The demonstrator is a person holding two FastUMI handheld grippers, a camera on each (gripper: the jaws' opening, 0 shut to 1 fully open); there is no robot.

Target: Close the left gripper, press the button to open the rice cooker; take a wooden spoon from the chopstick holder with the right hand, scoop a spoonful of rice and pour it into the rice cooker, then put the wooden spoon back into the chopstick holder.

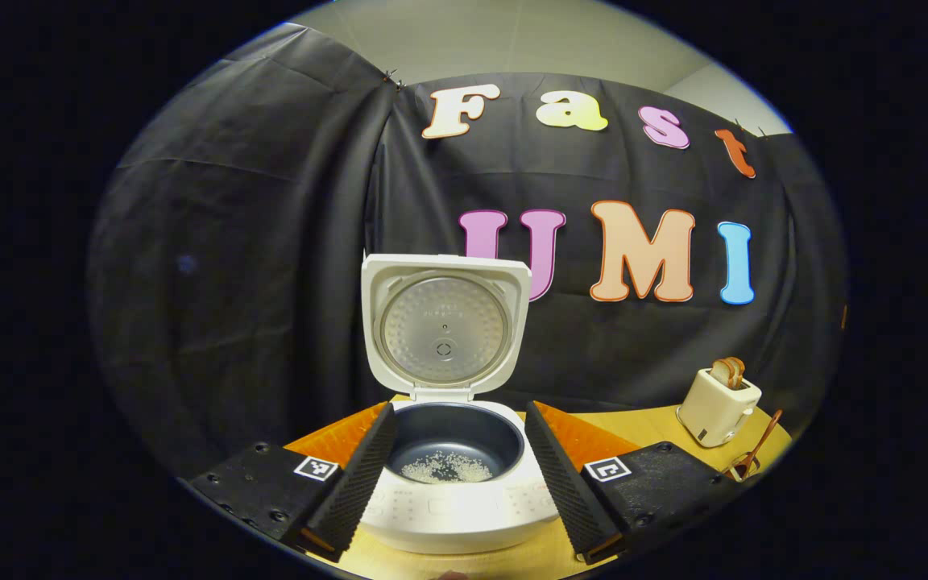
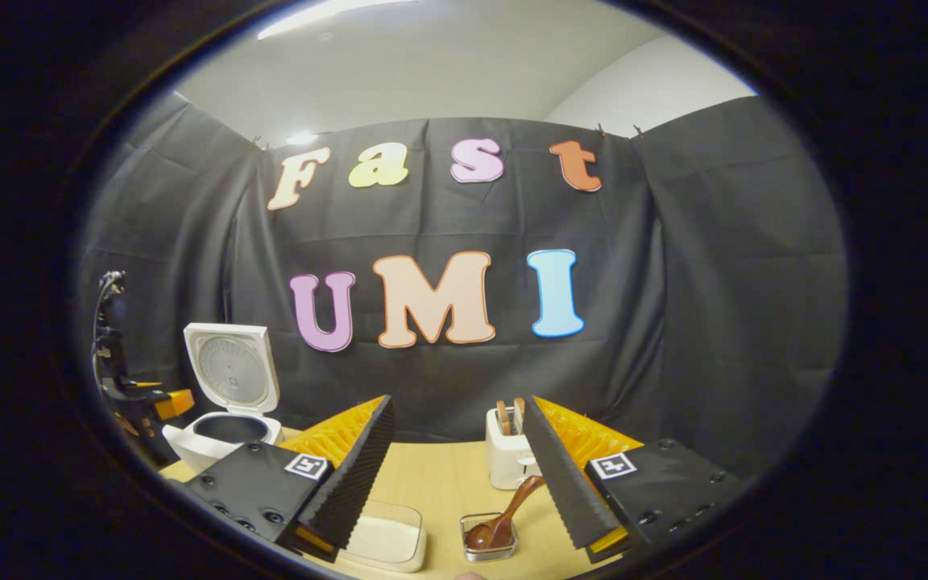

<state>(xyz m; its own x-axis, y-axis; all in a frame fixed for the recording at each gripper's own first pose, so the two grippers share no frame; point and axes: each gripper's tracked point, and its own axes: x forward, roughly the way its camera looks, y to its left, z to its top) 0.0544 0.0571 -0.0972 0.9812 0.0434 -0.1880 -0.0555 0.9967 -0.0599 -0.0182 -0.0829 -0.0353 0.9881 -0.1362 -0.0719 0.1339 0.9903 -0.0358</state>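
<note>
Print on the rice cooker (image 1: 456, 491) panel seems too faint to read; left gripper (image 1: 457, 475) and right gripper (image 2: 459, 475) both spread, empty.

Black cloth (image 2: 448, 379) hangs in folds as the wall straight ahead of the tongs, wrapping round to both sides. Above its top edge show a pale wall (image 2: 641, 80) and a ceiling (image 2: 399, 72) with a bright light strip (image 2: 327, 12). Below the tongs lies a light wooden table (image 2: 440, 483), running forward to the foot of the cloth.
</note>
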